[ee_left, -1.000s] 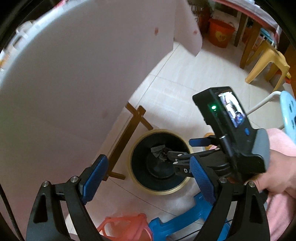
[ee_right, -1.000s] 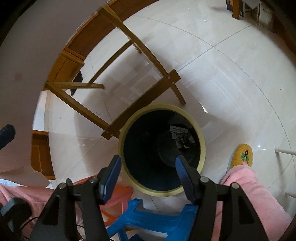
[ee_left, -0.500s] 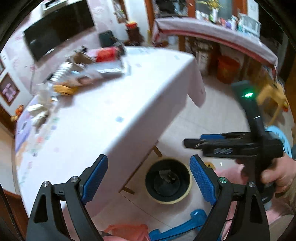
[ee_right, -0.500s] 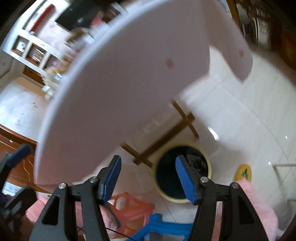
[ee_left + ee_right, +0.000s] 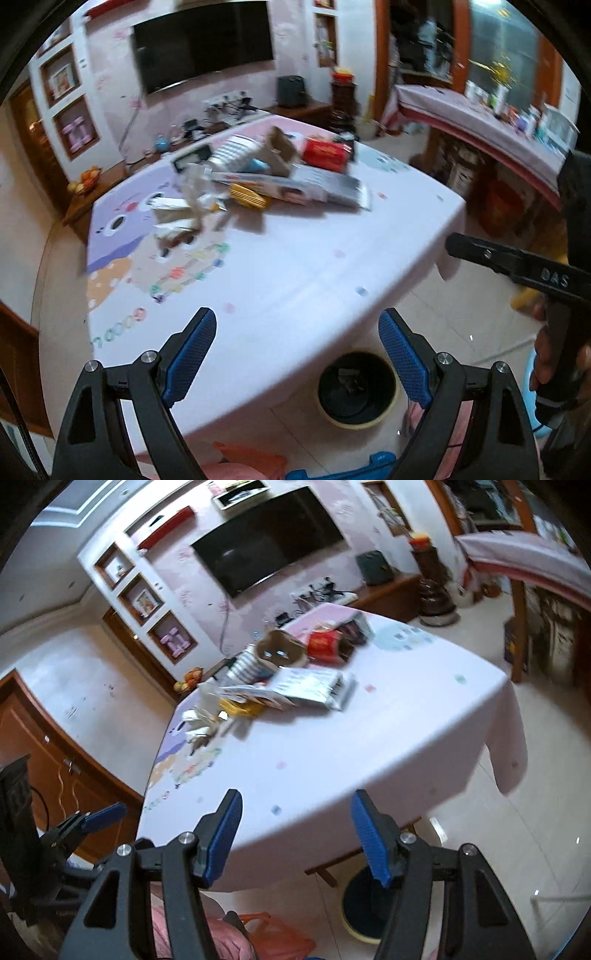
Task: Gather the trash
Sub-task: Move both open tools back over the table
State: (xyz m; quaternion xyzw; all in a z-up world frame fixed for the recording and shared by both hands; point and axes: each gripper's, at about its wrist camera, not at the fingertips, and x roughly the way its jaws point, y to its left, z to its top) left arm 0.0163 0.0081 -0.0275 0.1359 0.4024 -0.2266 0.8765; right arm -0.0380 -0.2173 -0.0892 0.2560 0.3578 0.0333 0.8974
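Red box (image 5: 325, 152) — pale pink tablecloth (image 5: 295, 266)

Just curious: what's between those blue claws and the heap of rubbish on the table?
Only bare tablecloth, sprinkled with small printed shapes; the left wrist view shows it best, between the left gripper and the rubbish pile.

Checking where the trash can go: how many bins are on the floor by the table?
1. A black bin with a yellow rim stands on the floor at the table's near edge, with some trash in it. The tablecloth may hide others.
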